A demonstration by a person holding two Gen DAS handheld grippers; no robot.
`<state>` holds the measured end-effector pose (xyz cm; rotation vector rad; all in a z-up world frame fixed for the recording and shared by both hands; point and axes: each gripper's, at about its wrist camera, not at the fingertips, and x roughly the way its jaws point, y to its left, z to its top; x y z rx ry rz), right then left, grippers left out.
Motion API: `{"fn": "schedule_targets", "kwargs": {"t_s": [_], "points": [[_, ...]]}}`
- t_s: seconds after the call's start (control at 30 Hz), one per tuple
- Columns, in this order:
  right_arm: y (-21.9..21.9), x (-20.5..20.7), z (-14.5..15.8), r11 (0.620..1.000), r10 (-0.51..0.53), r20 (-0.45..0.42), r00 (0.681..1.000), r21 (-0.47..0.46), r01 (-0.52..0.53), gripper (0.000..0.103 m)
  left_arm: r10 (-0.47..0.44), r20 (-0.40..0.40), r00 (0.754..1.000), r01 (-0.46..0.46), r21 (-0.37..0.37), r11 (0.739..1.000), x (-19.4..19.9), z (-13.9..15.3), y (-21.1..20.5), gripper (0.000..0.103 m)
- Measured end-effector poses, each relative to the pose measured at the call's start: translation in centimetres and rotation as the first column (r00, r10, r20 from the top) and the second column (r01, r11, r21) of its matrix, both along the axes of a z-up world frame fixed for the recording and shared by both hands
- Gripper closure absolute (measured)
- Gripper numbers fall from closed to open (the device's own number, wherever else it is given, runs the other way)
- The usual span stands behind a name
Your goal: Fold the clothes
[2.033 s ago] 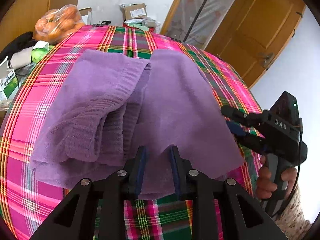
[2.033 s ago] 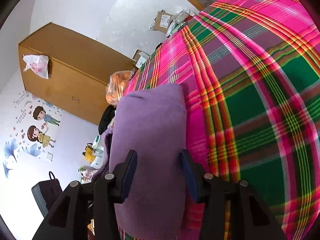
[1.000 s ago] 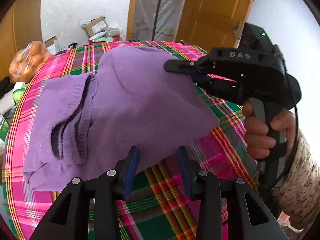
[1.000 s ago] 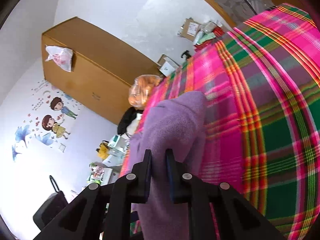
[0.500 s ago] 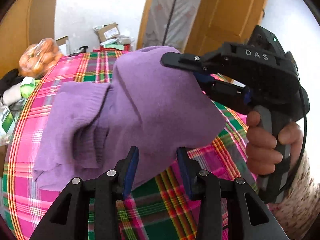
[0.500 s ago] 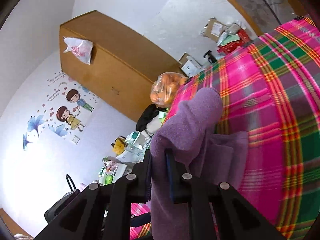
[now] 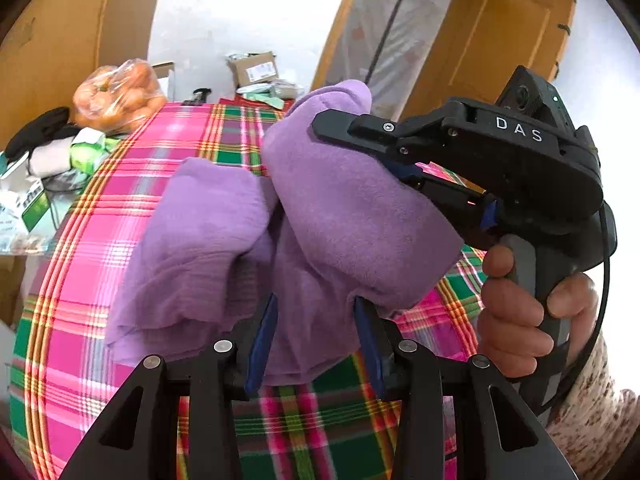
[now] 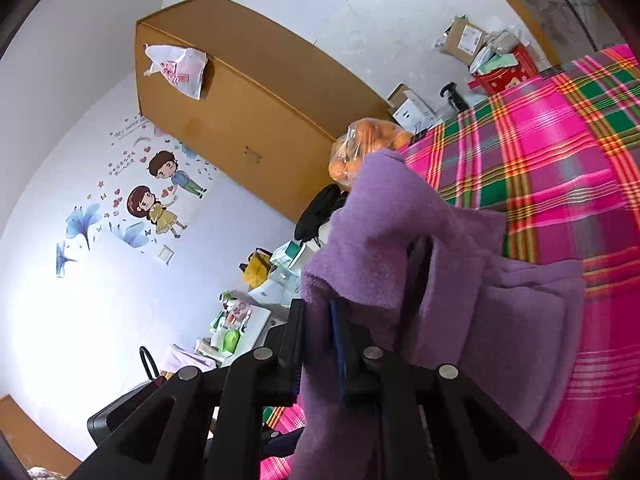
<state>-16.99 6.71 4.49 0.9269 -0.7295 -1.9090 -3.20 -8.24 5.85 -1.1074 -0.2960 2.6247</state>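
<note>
Left wrist view: a purple garment [image 7: 224, 240] lies bunched on a table under a pink and green plaid cloth [image 7: 92, 248].
Garment: its right part is lifted off the cloth in a hump toward 1 o'clock; its left part rests folded on the cloth at 10 o'clock.
Right gripper [image 7: 396, 156]: at 2 o'clock, black, marked DAS, held by a hand [image 7: 524, 308] at 4 o'clock. Its fingers are closed together on the raised fold of the garment.
Left gripper [image 7: 316, 344]: at 6 o'clock, fingers spread wide with blue pads. The garment's near edge lies between them; whether they touch it, I cannot tell.
Background: a bag of oranges [image 7: 116, 96] at 10 o'clock on the table's far edge, boxes [image 7: 252, 68] at 12 o'clock, a wooden door [image 7: 500, 40] at 1 o'clock.
Right wrist view: the right gripper [image 8: 320, 344] at 6 o'clock pinches purple fabric [image 8: 400, 248] that drapes over it. Plaid cloth [image 8: 560, 152] fills 3 o'clock. A wooden cabinet [image 8: 248, 112] stands at 11 o'clock, cartoon wall stickers [image 8: 160, 192] at 9 o'clock.
</note>
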Motion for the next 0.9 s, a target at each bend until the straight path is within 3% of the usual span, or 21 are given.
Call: {"fn": "schedule_targets", "kwargs": {"t_s": [0.4, 0.9], "points": [[-4.1, -1.1, -2.1, 0.997, 0.078, 0.051, 0.996, 0.017, -0.079, 0.097, 0.07, 0.027, 0.997, -0.07, 0.012, 0.997, -0.1, -1.1, -2.6, 0.061], [-7.9, -1.9, -4.3, 0.99, 0.114, 0.123, 0.986, 0.07, -0.123, 0.097, 0.162, 0.0, 0.987, -0.162, 0.053, 0.985, 1.9, 0.3, -5.6, 0.061]]}}
